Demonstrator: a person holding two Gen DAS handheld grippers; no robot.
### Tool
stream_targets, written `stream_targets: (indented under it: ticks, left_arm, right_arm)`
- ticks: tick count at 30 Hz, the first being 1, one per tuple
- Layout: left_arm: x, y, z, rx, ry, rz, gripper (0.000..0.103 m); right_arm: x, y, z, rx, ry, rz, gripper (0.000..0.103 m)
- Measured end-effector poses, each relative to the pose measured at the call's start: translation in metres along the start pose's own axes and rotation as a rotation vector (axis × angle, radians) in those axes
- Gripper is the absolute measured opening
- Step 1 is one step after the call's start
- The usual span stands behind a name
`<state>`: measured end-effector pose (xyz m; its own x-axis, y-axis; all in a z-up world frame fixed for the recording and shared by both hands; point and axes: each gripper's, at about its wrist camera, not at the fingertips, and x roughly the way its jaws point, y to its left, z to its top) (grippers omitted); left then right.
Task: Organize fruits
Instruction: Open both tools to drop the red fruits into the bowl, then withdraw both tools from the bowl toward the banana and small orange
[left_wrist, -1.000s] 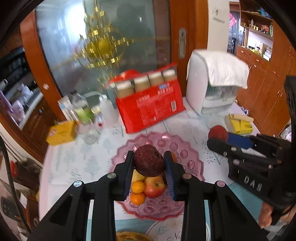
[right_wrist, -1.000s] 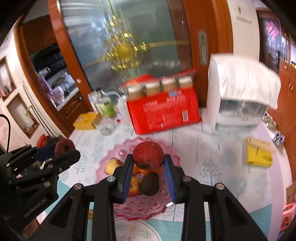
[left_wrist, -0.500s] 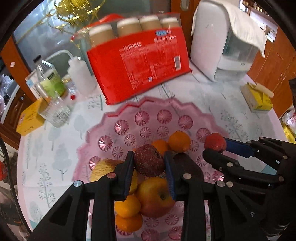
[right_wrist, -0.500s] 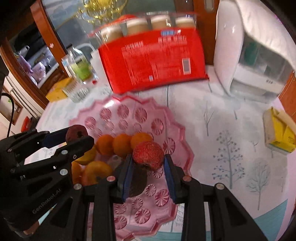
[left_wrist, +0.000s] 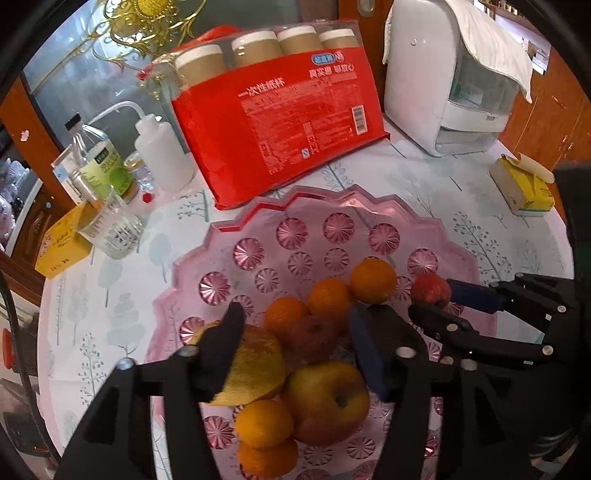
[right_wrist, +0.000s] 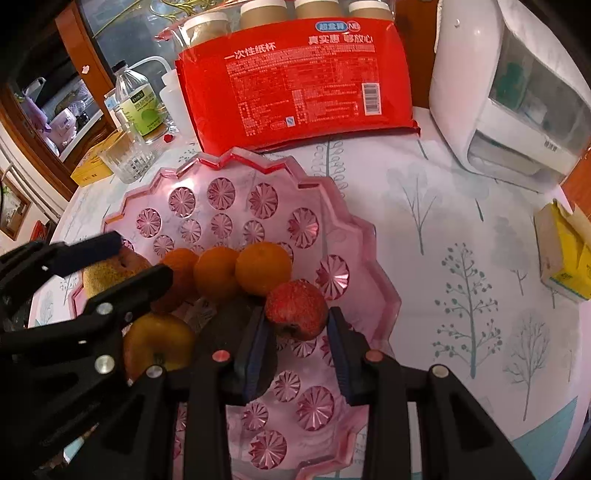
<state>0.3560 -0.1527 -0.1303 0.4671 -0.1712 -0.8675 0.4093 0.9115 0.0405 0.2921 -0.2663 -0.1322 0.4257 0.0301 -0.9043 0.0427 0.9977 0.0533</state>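
The left gripper, its jaws just opening, straddles a dark-red fruit on the pink tray.

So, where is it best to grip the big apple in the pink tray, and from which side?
Grip the apple across its widest middle, coming from above with the pads on its right and near sides. Its stem dimple faces up, a pear presses on its left, and oranges crowd below it in the tray.

Fruits piled in pink tray
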Motion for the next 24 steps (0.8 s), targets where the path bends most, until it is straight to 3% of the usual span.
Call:
stream_targets:
  ticks: [5,24]
  left_arm:
    - [-0.009,0.005,-0.002,-0.017,-0.018,-0.001,0.077]
    - [-0.059,0.008,-0.017,-0.028,-0.061,0.031,0.081]
  right_arm:
    - [-0.003,-0.002,-0.003,0.008,0.000,0.012,0.034]
    - [-0.049,0.012,-0.013,0.002,-0.046,0.039,0.034]
